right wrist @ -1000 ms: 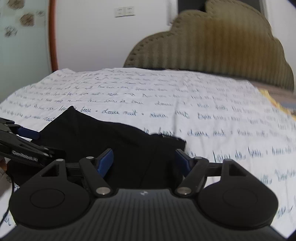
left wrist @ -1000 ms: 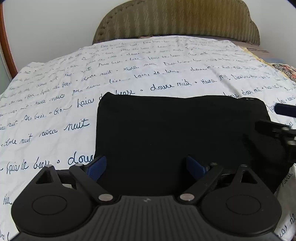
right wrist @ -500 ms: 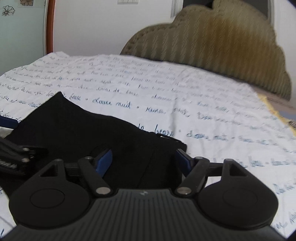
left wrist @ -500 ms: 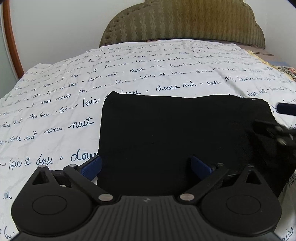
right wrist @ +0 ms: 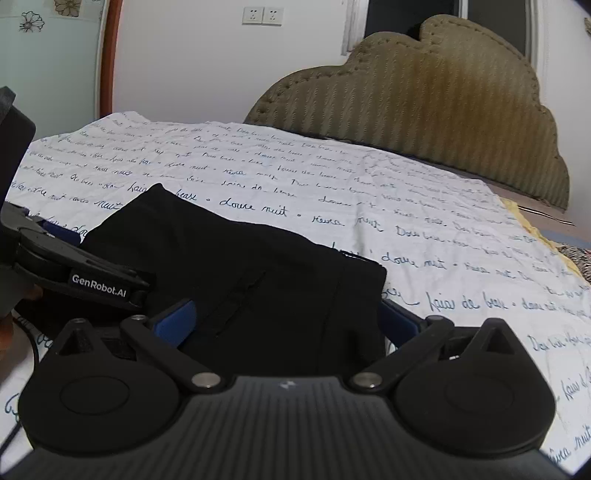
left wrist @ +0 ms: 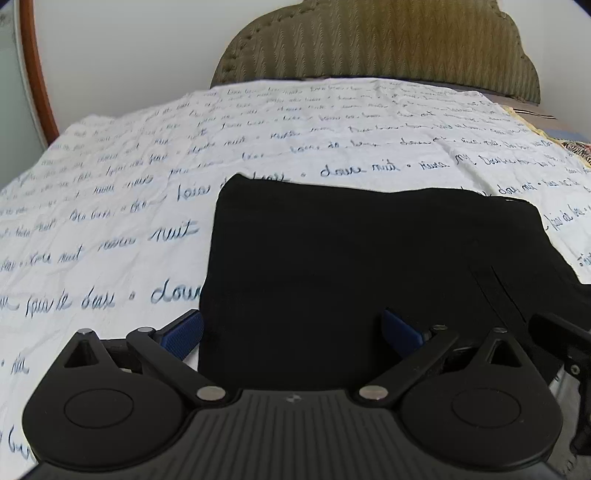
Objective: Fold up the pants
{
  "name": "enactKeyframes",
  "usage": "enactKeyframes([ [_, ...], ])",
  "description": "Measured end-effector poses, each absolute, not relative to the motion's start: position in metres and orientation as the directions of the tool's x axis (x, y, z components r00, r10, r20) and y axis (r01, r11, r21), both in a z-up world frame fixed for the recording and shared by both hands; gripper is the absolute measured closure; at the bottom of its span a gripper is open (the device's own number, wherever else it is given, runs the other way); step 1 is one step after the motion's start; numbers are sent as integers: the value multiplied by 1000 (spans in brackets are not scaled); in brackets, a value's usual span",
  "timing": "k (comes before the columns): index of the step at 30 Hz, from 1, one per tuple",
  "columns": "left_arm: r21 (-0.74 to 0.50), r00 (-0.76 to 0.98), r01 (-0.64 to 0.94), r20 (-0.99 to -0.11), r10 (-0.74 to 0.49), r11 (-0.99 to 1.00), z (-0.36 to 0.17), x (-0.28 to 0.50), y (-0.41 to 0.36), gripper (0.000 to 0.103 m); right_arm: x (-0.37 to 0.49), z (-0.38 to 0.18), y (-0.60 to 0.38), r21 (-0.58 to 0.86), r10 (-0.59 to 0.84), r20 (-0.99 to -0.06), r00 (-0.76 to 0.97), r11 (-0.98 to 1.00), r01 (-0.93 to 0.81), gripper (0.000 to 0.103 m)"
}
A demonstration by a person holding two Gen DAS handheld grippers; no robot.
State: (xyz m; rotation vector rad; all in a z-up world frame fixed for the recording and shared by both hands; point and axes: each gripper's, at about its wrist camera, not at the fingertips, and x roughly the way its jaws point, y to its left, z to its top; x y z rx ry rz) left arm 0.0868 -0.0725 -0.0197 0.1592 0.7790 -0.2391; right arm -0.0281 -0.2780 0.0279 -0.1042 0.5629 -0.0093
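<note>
Nearest, left tongs (left wrist: 291,332) spread wide and released, blue pads (left wrist: 183,330) apart over the near edge of the folded black pants (left wrist: 351,251), one pad over the sheet just left of the cloth, the other over the dark fabric, neither pressing. Likewise right tongs (right wrist: 286,317) released, jaws just opened further, blue pads (right wrist: 175,321) straddling the near right corner of the pants (right wrist: 229,258) without squeezing, fabric lying slack between them. Seen from the right wrist, left tongs' black body at the left edge, lettered "GenRobot.AI", hovering at the pants' left side. Seen from the left wrist, part of the right tongs' black frame (left wrist: 561,339) at the right edge. Pants folded into a compact dark rectangle, flat on the bed near its front edge, seam and pocket line showing toward the right end. Underneath and beyond, white bedsheet (left wrist: 110,206) printed with blue cursive writing, somewhat wrinkled. Farther back, olive padded headboard (right wrist: 424,110) with scalloped top against a white wall, double wall socket (right wrist: 262,15) above.
</note>
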Motion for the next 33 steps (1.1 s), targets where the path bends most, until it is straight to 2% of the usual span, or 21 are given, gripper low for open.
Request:
enactKeyframes([
  [4,-31,663,246,-723,-192,969,-13,75,-55,0,-48,39,-268,-85,1,-499,867,995,-49,0],
  [14,3,703,181,-699,-128,983,-2,18,-30,0,-101,35,-239,27,85,-523,848,996,-83,0],
  [24,39,703,146,-707,-76,989,-10,-27,-21,0,-126,27,-225,29,-13,-535,845,999,34,0],
  [33,56,715,105,-698,-36,993,-31,-48,-15,0,-129,1,-226,59,-19,-543,839,996,61,0],
])
